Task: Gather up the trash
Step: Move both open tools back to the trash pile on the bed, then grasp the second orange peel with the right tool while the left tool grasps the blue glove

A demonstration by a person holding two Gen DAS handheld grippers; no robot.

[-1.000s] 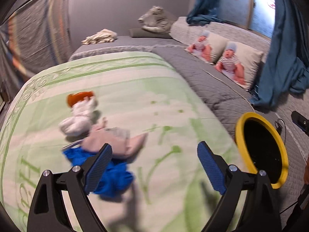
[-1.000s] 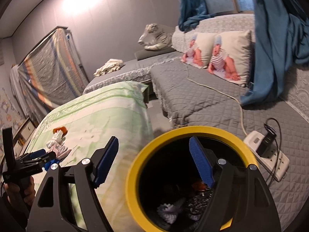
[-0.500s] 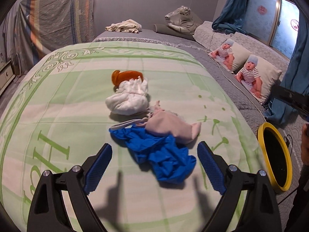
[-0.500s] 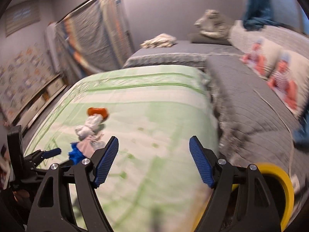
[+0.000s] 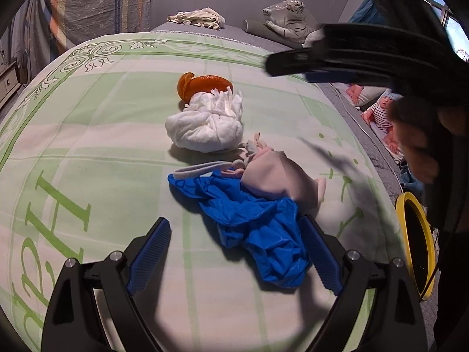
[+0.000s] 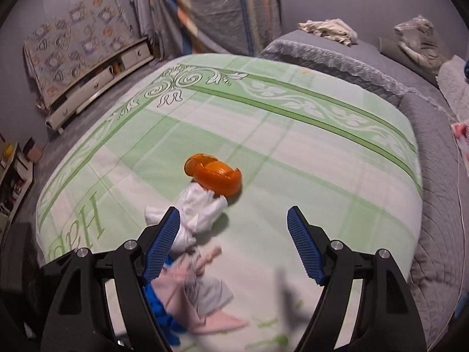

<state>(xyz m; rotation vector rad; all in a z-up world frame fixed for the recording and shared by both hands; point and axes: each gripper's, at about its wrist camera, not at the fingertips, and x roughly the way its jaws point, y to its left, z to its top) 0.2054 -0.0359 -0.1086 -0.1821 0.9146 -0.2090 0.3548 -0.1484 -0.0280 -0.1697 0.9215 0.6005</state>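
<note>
Several pieces of trash lie on the green-patterned bed cover (image 5: 88, 135). A crumpled blue plastic bag (image 5: 258, 226) is nearest, with a pale pink cloth piece (image 5: 278, 176) on its far edge. Behind them sit a white wad of tissue (image 5: 208, 123) and an orange peel (image 5: 202, 86). My left gripper (image 5: 237, 252) hangs open just above the blue bag's near end, nothing pressed between its pads. My right gripper (image 6: 233, 242) is open and empty above the bed cover (image 6: 293, 152), with the white wad (image 6: 196, 211), orange peel (image 6: 217, 174) and pink cloth (image 6: 202, 302) to its left.
The black bin with a yellow rim (image 5: 416, 246) stands off the bed's right edge. The other gripper's dark body and a hand (image 5: 419, 152) fill the left wrist view's upper right. A grey quilted sofa (image 6: 433, 176) runs along the right; a low drawer unit (image 6: 96, 79) lies at far left.
My right gripper swung left from over the yellow-rimmed bin to above the bed's trash. My left gripper turned toward the pile and came closer, the blue bag now reaching between its fingers.
</note>
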